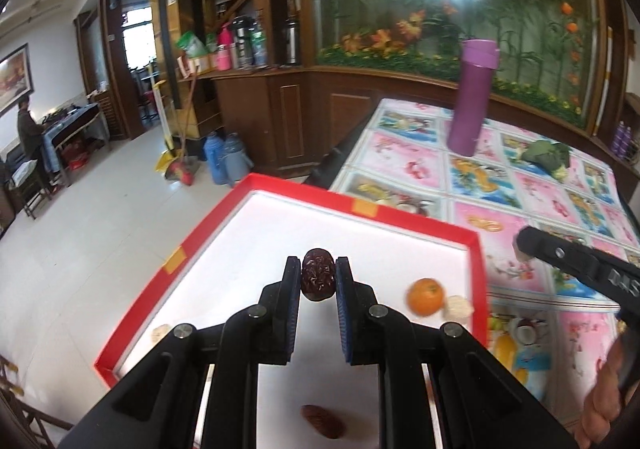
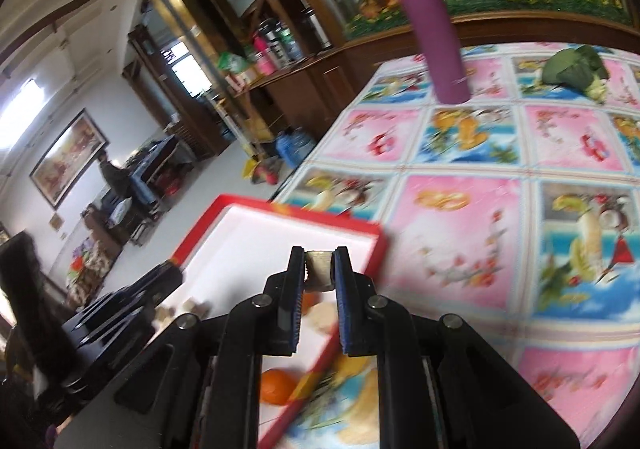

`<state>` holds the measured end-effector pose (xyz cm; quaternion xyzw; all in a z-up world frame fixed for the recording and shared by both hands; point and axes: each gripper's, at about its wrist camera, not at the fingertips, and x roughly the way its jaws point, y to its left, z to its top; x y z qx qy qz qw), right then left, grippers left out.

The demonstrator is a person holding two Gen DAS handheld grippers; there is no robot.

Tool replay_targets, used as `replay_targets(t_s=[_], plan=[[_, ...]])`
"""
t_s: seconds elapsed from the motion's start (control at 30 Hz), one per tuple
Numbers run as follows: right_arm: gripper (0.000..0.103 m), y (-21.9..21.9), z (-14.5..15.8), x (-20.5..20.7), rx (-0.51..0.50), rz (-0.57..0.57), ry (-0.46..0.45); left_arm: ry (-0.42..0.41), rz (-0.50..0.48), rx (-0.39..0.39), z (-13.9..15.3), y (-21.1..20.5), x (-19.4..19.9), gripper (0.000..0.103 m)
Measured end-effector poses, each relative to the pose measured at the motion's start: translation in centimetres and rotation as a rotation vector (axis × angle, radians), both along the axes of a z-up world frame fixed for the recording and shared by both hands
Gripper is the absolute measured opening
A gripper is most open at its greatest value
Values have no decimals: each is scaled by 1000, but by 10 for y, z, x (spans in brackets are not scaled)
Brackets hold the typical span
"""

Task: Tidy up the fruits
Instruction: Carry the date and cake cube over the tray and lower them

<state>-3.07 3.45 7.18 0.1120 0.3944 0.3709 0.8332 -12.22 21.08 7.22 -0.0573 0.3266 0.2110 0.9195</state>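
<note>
My left gripper [image 1: 318, 279] is shut on a dark red date [image 1: 317, 279], held above the white floor of a red-rimmed tray [image 1: 420, 223]. In the tray lie an orange [image 1: 425, 296], a pale round piece [image 1: 458, 306] beside it, another pale piece [image 1: 161, 332] at the left rim and a second brown date [image 1: 323, 426] under the gripper. My right gripper [image 2: 319, 269] is shut on a small pale beige piece [image 2: 319, 269] over the tray's right rim [image 2: 316, 221]. An orange [image 2: 277, 386] shows below it. The right gripper's arm [image 1: 576, 261] shows in the left wrist view.
The tray sits at the left edge of a table with a pink and blue fruit-print cloth [image 2: 480, 209]. A tall purple flask [image 1: 472, 97] and a green leafy vegetable [image 2: 576, 69] stand farther back. A wooden cabinet and tiled floor lie beyond; a person stands far left.
</note>
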Motion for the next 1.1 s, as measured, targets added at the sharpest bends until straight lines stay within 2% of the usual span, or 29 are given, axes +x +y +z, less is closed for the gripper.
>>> replay_targets(t_s=[0.3, 0.63, 1.1], plan=[[17, 22, -6, -31, -17, 83, -7, 16, 24, 1, -6, 12, -9, 16], [17, 29, -20, -29, -58, 92, 18, 52, 73, 5, -20, 33, -21, 16], [17, 39, -30, -34, -120, 114, 6, 76, 54, 24, -24, 29, -19, 16]])
